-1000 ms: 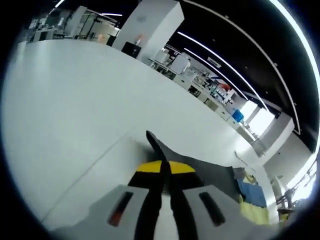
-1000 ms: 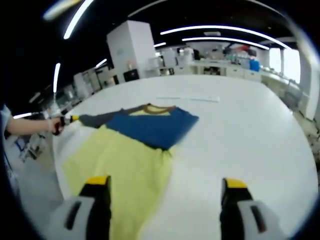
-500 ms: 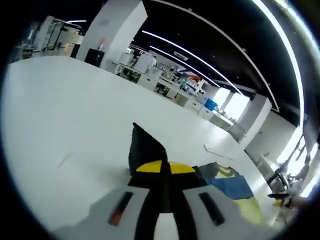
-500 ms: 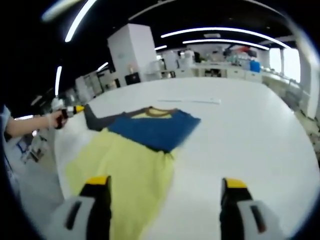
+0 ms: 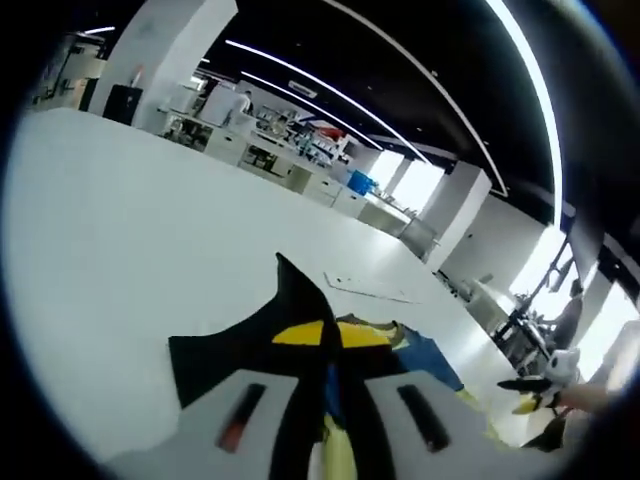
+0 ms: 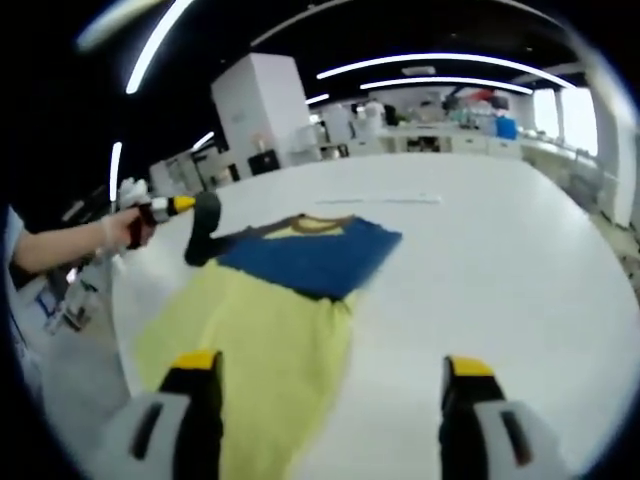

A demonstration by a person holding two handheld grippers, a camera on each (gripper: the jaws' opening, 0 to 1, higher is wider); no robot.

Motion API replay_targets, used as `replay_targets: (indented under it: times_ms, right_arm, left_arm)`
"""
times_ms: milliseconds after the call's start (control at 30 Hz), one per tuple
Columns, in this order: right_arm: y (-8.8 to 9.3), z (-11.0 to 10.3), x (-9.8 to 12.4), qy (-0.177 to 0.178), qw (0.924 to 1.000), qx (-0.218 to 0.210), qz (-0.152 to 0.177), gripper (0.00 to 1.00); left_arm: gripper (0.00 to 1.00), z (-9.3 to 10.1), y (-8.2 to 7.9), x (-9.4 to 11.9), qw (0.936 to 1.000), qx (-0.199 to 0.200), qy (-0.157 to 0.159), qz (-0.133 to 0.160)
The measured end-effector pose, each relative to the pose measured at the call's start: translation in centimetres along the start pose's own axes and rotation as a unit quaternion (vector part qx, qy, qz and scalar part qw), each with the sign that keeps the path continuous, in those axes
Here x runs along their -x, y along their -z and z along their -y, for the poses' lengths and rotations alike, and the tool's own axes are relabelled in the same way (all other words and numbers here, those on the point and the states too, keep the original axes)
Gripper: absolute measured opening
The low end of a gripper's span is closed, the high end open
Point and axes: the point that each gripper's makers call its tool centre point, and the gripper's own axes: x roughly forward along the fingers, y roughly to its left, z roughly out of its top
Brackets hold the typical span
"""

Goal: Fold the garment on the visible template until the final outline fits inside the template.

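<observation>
Your right gripper [image 6: 325, 385] has bare table [image 6: 500, 270] ahead & to its right, free to pass. The garment [image 6: 285, 300] covers the left part; the left gripper [image 6: 175, 207] w/ lifted sleeve [image 6: 205, 228] blocks that edge.

Grey grippers [image 6: 320, 400] with black jaws, yellow tips
</observation>
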Motion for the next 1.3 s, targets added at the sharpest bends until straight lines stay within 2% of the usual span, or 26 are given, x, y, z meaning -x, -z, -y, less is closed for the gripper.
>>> replay_targets:
  times_ms: [133, 333, 800, 1067, 1300]
  right_arm:
    - [0.2, 0.0, -0.1, 0.000, 1.0000, -0.002, 0.000, 0.90]
    - [0.6, 0.2, 0.1, 0.002, 1.0000, -0.004, 0.000, 0.90]
    - [1.8, 0.9, 0.8, 0.013, 0.9998, -0.015, -0.007, 0.90]
    - [2.1, 1.1, 1.1, 0.017, 0.9996, -0.021, -0.008, 0.90]
    - [2.5, 1.6, 1.4, 0.022, 0.9993, -0.028, -0.010, 0.89]
  left_arm:
    - [0.00, 2.7, 0.7, -2.2, 0.9996, -0.004, 0.026, -0.012]
    - [0.00, 5.6, 1.8, -5.0, 0.9982, -0.006, 0.054, -0.025]
    - [0.00, 14.6, 4.5, -9.6, 0.9901, 0.004, 0.134, -0.043]
    - [0.00, 18.8, 8.2, -12.0, 0.9829, -0.005, 0.168, -0.075]
    - [0.00, 20.0, 11.5, -13.5, 0.9772, -0.006, 0.182, -0.110]
